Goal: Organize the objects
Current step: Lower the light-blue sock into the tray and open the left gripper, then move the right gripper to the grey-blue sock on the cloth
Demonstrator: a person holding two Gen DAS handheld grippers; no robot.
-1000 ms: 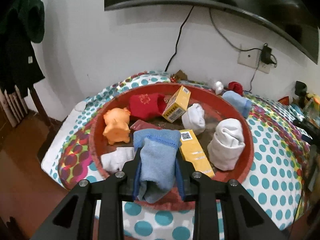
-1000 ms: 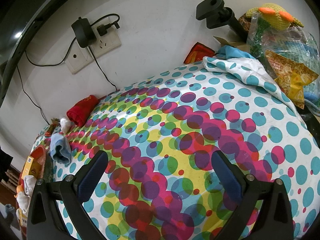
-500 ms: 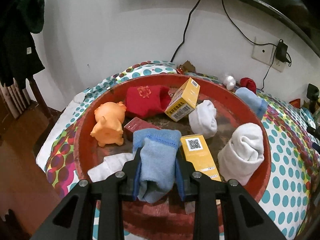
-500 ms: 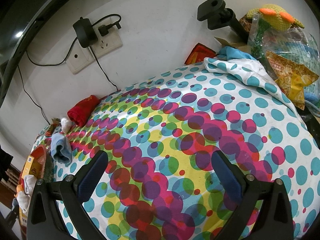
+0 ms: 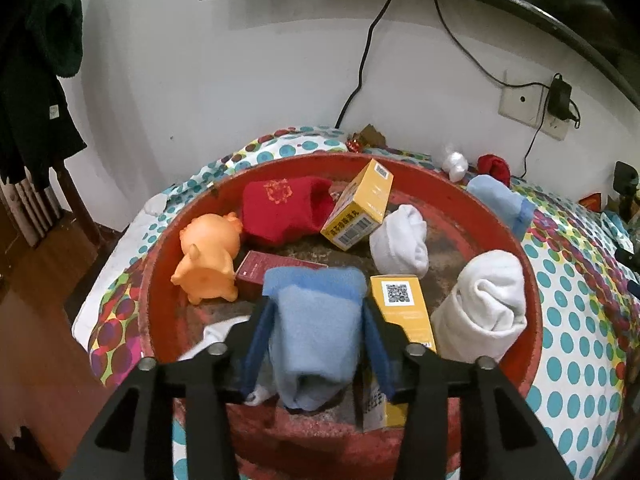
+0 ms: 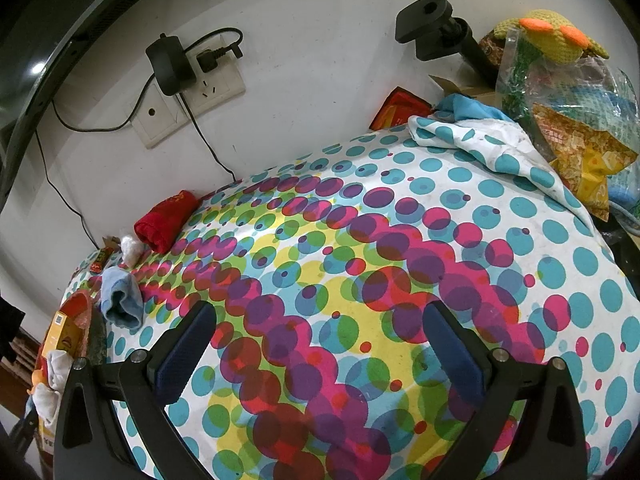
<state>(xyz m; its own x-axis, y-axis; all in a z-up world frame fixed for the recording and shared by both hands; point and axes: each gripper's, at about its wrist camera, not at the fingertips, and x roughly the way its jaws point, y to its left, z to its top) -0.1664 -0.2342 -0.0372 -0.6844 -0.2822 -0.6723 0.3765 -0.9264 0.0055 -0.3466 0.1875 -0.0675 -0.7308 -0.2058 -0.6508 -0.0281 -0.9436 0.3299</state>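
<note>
My left gripper [image 5: 316, 312] is shut on a light blue sock [image 5: 316, 332] and holds it over the near part of a round red basin [image 5: 516, 240]. The basin holds an orange pig toy [image 5: 210, 258], a red sock [image 5: 282, 208], two yellow boxes [image 5: 358, 204] [image 5: 402, 312], a dark red box [image 5: 260, 272] and rolled white socks [image 5: 486, 304]. Another light blue sock [image 6: 120, 298], a red sock [image 6: 166, 220] and a small white item [image 6: 131, 247] lie on the dotted cloth [image 6: 360, 280]. My right gripper [image 6: 320, 344] is open and empty above that cloth.
A wall socket with a charger [image 6: 172, 66] and cables is behind the table. A pile of bags and a knitted yellow toy [image 6: 560, 40] sits at the right end. A black mount [image 6: 430, 28] stands by the wall. Dark clothes [image 5: 36, 60] hang at the left.
My left gripper has carried the light blue sock forward, from the basin's near rim to over its inside. The right gripper has barely moved.
</note>
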